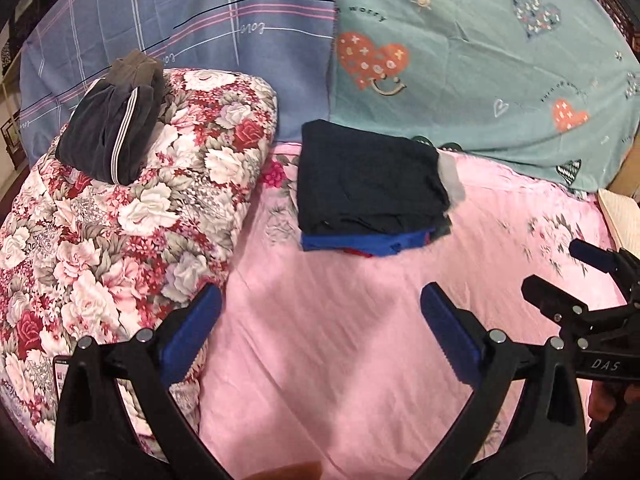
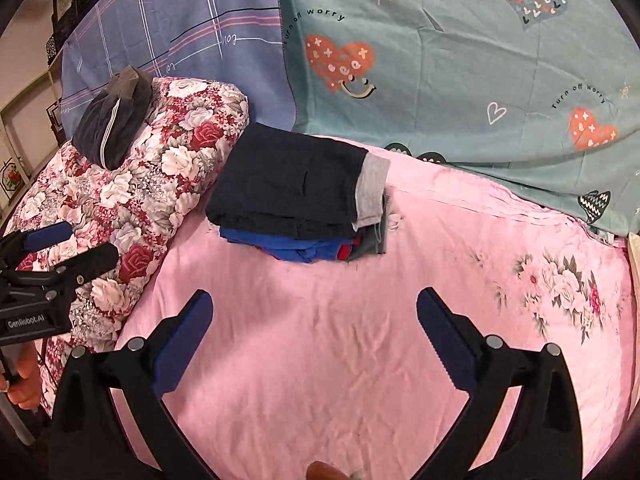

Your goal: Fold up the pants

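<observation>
Both tongs released, jaws wide, nothing between them: left tongs (image 1: 320, 330) and right tongs (image 2: 314, 332) hanging over bare pink bed sheet (image 1: 340, 340), side by side, well short of the clothes. Folded dark pants (image 2: 288, 184) lying on top of a small stack at the far middle of the bed, over a blue garment (image 2: 296, 248), with a grey piece (image 2: 374, 188) sticking out at the right edge. Just left of the stack, a flowered quilt (image 1: 132, 208) carrying another folded dark garment with white stripes (image 1: 112, 132). Fold apparently finished, pants set down on the pile, this step looking like the pull-back after the drop. Next move probably fetching another pair, none visible on the near sheet; otherwise, tidying the grey edge on the right of the stack.
</observation>
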Demonstrator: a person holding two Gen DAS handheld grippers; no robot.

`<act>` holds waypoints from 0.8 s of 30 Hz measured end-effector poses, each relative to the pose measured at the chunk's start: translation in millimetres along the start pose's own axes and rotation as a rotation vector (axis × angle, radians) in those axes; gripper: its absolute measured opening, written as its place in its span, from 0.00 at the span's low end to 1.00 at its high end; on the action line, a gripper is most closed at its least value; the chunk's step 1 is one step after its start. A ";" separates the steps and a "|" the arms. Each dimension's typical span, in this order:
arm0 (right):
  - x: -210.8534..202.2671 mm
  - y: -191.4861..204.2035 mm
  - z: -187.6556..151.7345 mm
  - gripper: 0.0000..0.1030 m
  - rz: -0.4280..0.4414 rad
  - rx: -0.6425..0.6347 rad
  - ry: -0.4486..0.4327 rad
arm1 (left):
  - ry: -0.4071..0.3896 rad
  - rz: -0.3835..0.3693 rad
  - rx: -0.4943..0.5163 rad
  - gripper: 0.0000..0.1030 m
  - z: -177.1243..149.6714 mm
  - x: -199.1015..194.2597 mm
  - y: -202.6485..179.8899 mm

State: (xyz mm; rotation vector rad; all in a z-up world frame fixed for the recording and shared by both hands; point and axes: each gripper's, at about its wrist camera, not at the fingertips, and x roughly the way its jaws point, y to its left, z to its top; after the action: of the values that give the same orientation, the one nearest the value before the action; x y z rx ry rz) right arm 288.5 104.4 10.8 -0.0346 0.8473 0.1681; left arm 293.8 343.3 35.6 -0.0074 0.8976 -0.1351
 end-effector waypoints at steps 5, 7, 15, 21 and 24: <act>-4.5 -2.7 -5.9 0.99 0.008 -0.006 0.003 | 0.001 -0.007 0.020 0.98 -6.3 -8.5 -14.4; -5.3 -4.7 -7.2 0.99 0.013 -0.003 0.005 | 0.003 -0.004 0.028 0.98 -8.4 -10.0 -19.8; -6.2 -10.4 -8.5 0.99 0.021 -0.006 0.004 | 0.013 0.001 0.038 0.98 -10.8 -8.7 -29.3; -5.5 -12.0 -8.2 0.99 0.022 -0.006 0.006 | 0.012 0.006 0.046 0.98 -10.3 -9.1 -33.2; -5.5 -12.4 -8.1 0.99 0.026 -0.008 0.006 | 0.006 0.007 0.049 0.98 -10.0 -10.0 -33.7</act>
State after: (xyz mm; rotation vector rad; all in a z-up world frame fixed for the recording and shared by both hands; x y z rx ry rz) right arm 280.9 90.6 9.1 -0.0314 0.8531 0.1961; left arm 275.9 311.5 39.3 0.0419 0.9001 -0.1506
